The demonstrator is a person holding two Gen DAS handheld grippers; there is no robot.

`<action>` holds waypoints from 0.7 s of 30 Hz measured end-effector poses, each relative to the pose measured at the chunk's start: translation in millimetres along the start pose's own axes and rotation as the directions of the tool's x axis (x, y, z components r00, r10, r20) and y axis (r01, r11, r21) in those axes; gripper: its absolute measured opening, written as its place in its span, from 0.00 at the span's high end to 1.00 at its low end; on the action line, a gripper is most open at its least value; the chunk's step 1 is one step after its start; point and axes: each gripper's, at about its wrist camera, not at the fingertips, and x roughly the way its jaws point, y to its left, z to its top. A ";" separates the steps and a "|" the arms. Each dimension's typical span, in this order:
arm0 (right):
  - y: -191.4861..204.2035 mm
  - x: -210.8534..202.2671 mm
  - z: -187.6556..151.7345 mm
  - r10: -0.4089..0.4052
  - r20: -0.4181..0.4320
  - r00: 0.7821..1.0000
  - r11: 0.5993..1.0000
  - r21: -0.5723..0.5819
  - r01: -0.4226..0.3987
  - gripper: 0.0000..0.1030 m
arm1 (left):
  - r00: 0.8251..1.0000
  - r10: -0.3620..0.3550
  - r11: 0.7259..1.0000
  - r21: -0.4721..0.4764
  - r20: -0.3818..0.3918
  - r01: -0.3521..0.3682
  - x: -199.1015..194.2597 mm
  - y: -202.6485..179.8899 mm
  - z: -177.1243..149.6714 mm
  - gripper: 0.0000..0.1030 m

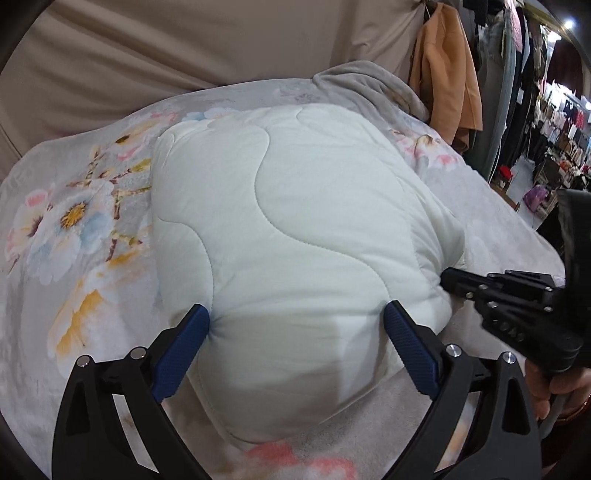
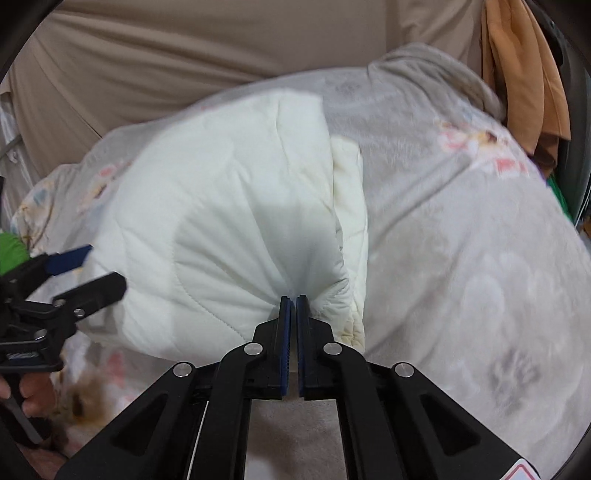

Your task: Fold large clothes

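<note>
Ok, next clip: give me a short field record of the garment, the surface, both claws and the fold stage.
garment: white quilted garment, bundled into a thick folded stack
surface: grey floral blanket spread beneath it
left claw: wide open, blue pads either side of the bundle's near edge, possibly touching, not clamping
right claw: shut on the garment's edge, fabric puckered at the tips
background: orange garment hanging behind
fold stage: partly folded, layers visible on the bundle's side

A beige draped curtain [image 1: 184, 44] filled the upper frame, while crowded clothing racks [image 1: 554, 110] and a bright ceiling light [image 1: 569, 23] occupied the upper right.
</note>
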 end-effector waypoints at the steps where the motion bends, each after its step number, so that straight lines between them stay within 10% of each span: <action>1: -0.1 6.3 -2.0 -0.003 0.001 1.000 1.000 0.002 0.003 1.00 | 1.000 0.012 1.000 0.009 -0.001 -0.012 2.3 -1.9 -1.4 0.09; 14: 4.0 -46.3 23.5 0.019 0.149 0.989 0.999 0.030 -0.024 1.00 | 0.997 0.075 0.997 0.026 0.010 -0.076 9.4 -7.8 -5.4 0.04; 21: -0.6 9.8 26.8 0.049 0.031 0.998 0.998 0.049 -0.050 1.00 | 0.996 0.092 0.995 0.049 0.019 -0.093 10.7 -12.8 -7.4 0.04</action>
